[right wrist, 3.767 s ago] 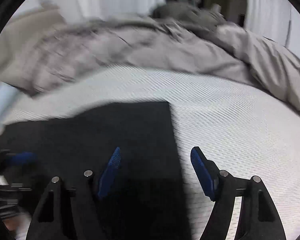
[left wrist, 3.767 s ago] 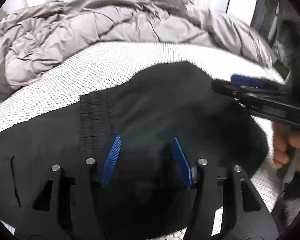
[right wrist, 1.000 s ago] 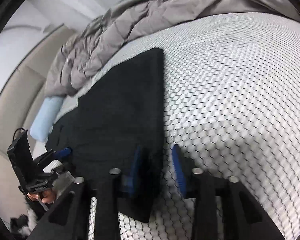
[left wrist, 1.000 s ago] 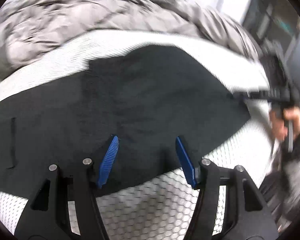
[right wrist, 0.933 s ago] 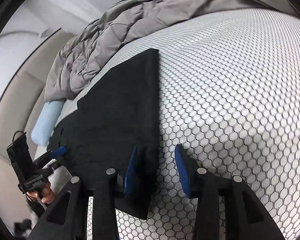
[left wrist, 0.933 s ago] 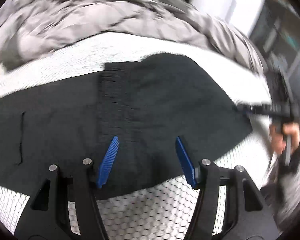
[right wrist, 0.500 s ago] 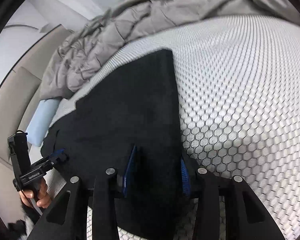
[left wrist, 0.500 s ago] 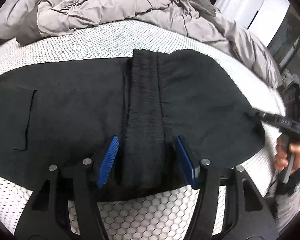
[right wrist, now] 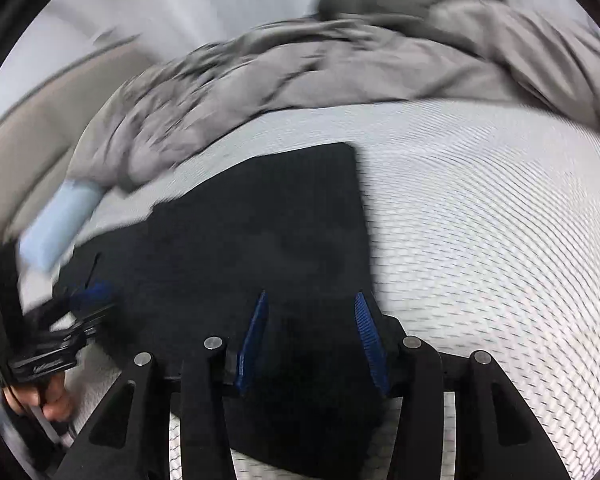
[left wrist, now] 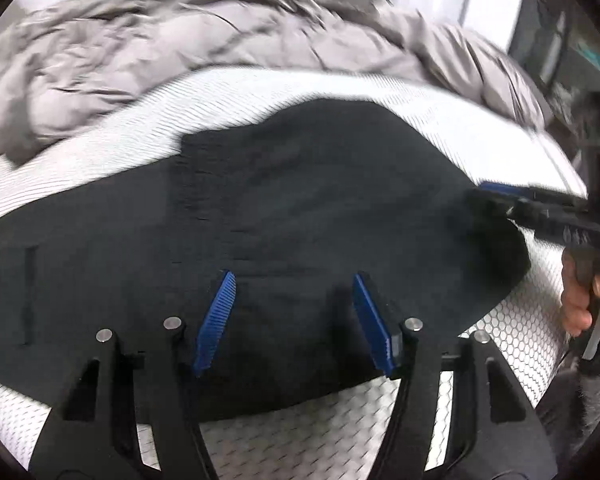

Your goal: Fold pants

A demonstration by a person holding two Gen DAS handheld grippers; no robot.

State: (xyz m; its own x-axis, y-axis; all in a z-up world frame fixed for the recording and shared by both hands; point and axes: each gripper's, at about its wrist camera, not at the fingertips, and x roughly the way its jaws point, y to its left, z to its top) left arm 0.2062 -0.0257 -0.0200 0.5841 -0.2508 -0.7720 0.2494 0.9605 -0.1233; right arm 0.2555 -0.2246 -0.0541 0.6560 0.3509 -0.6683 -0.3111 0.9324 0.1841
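The black pants (left wrist: 300, 208) lie flat on the white mesh mattress (left wrist: 340, 432), folded lengthwise, with a straight edge on the right in the right wrist view (right wrist: 260, 240). My left gripper (left wrist: 294, 320) is open over the near edge of the pants, by the gathered waistband (left wrist: 204, 208). My right gripper (right wrist: 310, 340) is open over the pants' near right corner. The right gripper also shows at the right of the left wrist view (left wrist: 540, 208), and the left gripper at the lower left of the right wrist view (right wrist: 60, 336). Both views are motion-blurred.
A crumpled grey duvet (left wrist: 180, 60) is piled along the far side of the mattress (right wrist: 500, 240). A light blue pillow (right wrist: 56, 220) lies at the left by a beige headboard (right wrist: 32, 128). Dark furniture stands past the mattress at the right (left wrist: 572, 48).
Both grippers have drawn back and up from the pants; half a second ago each sat low over the fabric. The waistband now lies left of my left gripper instead of between its fingers.
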